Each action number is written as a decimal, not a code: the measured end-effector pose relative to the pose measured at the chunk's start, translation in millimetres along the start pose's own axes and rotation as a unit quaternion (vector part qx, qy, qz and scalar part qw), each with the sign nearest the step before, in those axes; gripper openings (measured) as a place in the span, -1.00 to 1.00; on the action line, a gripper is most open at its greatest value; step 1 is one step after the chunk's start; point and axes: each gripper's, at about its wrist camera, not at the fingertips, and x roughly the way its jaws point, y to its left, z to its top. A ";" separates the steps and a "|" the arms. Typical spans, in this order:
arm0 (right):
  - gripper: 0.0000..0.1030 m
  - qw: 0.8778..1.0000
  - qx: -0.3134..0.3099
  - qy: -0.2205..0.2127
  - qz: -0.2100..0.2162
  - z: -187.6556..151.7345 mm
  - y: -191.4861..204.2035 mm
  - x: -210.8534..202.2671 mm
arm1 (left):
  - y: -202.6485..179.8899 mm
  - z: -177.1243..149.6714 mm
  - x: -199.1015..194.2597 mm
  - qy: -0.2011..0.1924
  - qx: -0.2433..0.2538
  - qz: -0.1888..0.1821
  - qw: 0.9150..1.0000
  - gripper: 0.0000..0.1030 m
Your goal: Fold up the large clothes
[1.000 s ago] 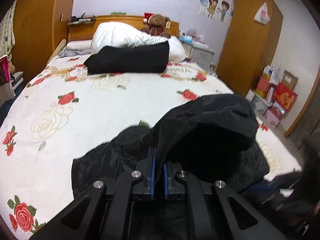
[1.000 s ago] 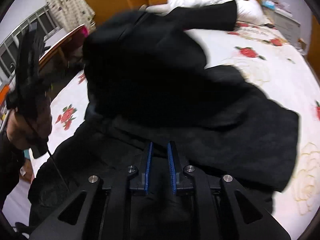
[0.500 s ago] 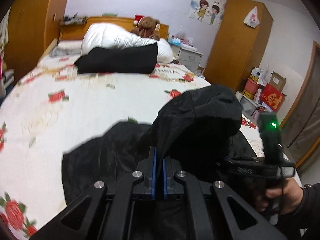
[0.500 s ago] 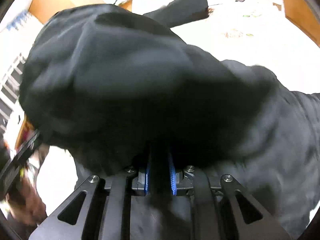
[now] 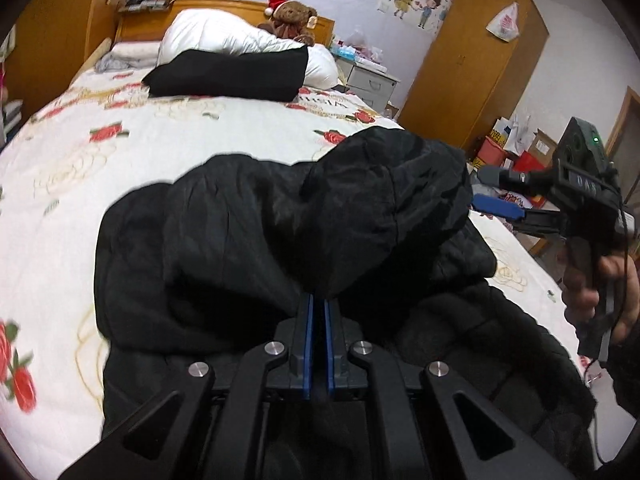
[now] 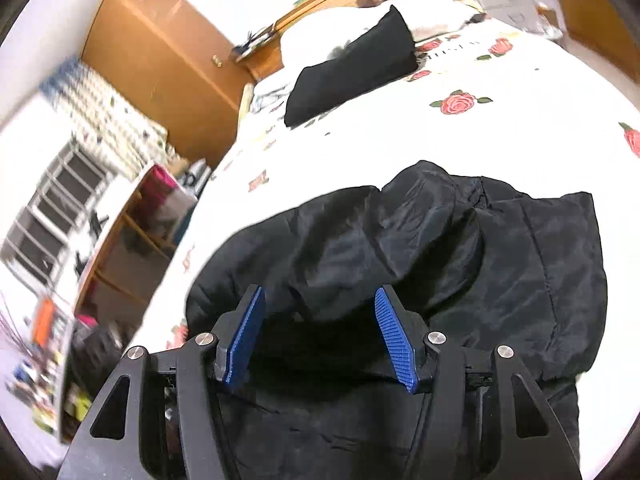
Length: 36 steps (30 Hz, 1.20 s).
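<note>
A large black padded jacket (image 5: 240, 248) lies on the rose-patterned bedspread (image 5: 80, 152), its upper part bunched into a hump (image 5: 392, 208). My left gripper (image 5: 319, 300) is shut on a fold of the jacket at the foot of that hump. In the left wrist view my right gripper (image 5: 482, 187) hovers just right of the hump, carried by a person's hand (image 5: 580, 292). Seen from the right wrist, the right gripper (image 6: 319, 294) has its jaws opening. The blue pads (image 6: 244, 336) stand apart above the jacket (image 6: 460, 248) and press on nothing.
A folded black garment (image 5: 228, 76) lies at the head of the bed against a white duvet (image 5: 216, 34) and a teddy bear (image 5: 290, 16). A nightstand (image 5: 370, 82), wardrobe (image 5: 472, 64) and boxes (image 5: 516, 148) stand right of the bed. A wooden desk (image 6: 132, 240) is left.
The right gripper has let go of the raised jacket fabric, opened and drawn back. The bundle has sunk onto the jacket. The left gripper has moved down and forward, still clamped.
</note>
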 end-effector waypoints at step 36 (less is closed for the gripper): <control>-0.84 0.978 0.136 0.153 0.035 -75.7 -33.2 87.9 | 108.3 -22.3 -12.8 -0.039 -0.295 0.027 0.954 0.18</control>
